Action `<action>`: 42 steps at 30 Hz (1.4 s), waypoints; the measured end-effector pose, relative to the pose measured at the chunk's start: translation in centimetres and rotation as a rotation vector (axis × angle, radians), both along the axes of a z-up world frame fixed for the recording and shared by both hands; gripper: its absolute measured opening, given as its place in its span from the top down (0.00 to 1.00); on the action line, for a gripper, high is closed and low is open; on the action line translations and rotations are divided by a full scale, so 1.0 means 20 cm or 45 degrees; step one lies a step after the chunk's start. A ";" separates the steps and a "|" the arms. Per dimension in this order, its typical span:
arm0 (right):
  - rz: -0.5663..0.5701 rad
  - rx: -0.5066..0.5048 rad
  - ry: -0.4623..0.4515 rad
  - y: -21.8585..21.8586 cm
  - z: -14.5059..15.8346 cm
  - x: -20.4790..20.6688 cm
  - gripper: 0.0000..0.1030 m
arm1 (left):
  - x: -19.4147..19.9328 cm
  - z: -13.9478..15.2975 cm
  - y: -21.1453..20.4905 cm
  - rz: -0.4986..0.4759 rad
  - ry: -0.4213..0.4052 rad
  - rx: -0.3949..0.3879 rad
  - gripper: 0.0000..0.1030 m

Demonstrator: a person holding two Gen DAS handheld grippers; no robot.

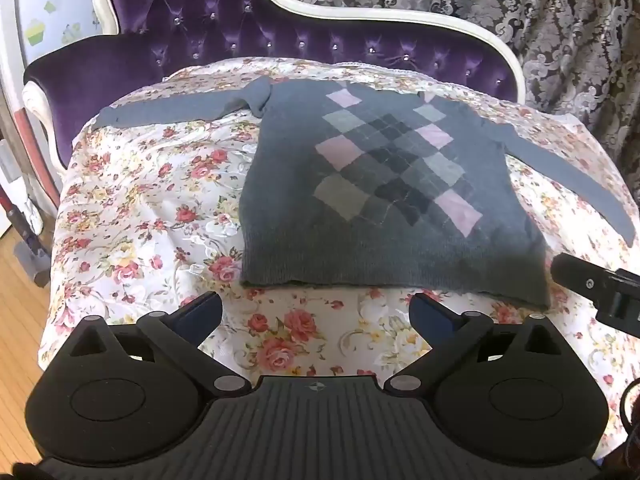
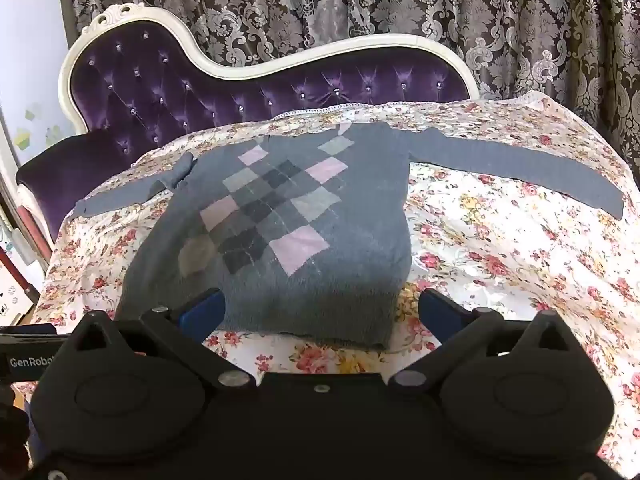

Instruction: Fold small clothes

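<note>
Both hand-held grippers, left (image 1: pixel 316 316) and right (image 2: pixel 320 312), gape wide and empty near the hem of the sweater (image 1: pixel 384 196) spread on the floral cover (image 1: pixel 152 200); pinching cover along with knit risks dragging both.

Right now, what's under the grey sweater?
The grey sweater lies spread flat on a flowery cloth, which shows all around it. Whatever is beneath that cloth is covered.

Grey argyle sweater (image 1: pixel 384 184) spread flat on floral cover (image 1: pixel 152 208), left claw (image 1: pixel 316 314) wide apart
</note>
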State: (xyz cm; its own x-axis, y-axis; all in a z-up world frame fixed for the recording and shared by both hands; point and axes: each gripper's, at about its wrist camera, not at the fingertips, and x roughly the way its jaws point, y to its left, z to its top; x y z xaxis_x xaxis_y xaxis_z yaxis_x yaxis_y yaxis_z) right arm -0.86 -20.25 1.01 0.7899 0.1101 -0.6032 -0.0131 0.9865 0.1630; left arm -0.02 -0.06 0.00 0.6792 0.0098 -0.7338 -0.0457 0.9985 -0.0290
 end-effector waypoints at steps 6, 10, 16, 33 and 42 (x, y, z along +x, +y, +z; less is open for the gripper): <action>-0.010 0.005 0.014 -0.02 -0.02 0.00 0.01 | 0.01 -0.01 0.01 0.006 0.006 0.010 0.02; -0.019 0.006 0.031 -0.04 -0.06 -0.01 0.01 | 0.00 -0.01 -0.01 0.005 0.003 0.025 0.02; -0.025 0.003 0.046 -0.02 -0.04 0.00 0.01 | 0.01 -0.01 -0.02 -0.005 0.008 0.046 0.02; -0.036 0.011 0.079 -0.03 -0.06 0.02 0.01 | 0.02 -0.02 -0.05 -0.058 0.010 0.060 0.02; -0.037 0.014 0.081 -0.03 -0.06 0.02 0.01 | 0.02 -0.03 -0.07 -0.095 0.006 0.062 0.02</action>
